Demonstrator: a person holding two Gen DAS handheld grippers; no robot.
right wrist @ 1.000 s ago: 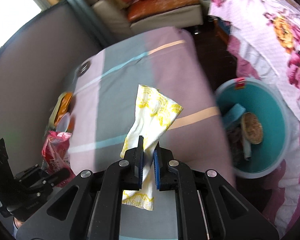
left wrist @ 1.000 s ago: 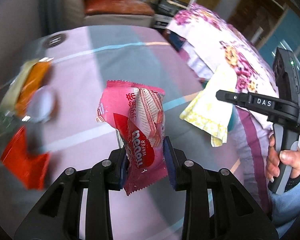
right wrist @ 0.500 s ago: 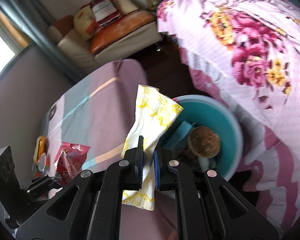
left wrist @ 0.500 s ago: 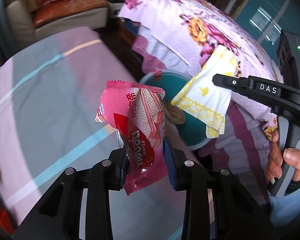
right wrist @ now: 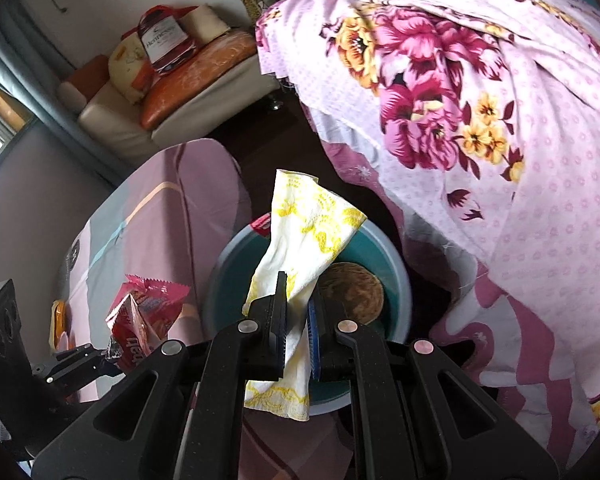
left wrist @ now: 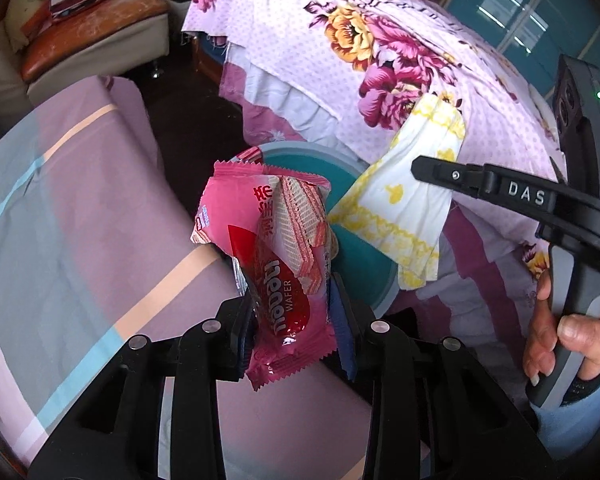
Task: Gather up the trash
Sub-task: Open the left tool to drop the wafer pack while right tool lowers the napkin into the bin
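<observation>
A pink wafer wrapper (left wrist: 276, 256) stands upright between the jaws of my left gripper (left wrist: 294, 320), which are opening while the pads still touch it. It hangs over the edge of the striped table, beside a teal bin (left wrist: 360, 256) on the floor. My right gripper (right wrist: 298, 312) is shut on a white and yellow napkin (right wrist: 308, 232) directly above the bin (right wrist: 396, 280). A brown round thing (right wrist: 352, 296) lies inside the bin. The left wrist view shows the napkin (left wrist: 404, 208) in the right gripper (left wrist: 416, 166) from the side.
A striped pink and grey cloth (left wrist: 80, 220) covers the table on the left. A floral bedspread (left wrist: 380, 60) hangs close behind and right of the bin. A sofa (left wrist: 80, 40) stands at the back. A hand (left wrist: 556, 340) grips the right gripper's handle.
Both grippers have swung from over the table toward the bin, carrying wrapper and napkin. The napkin now hangs over the bin. The left jaws have parted slightly.
</observation>
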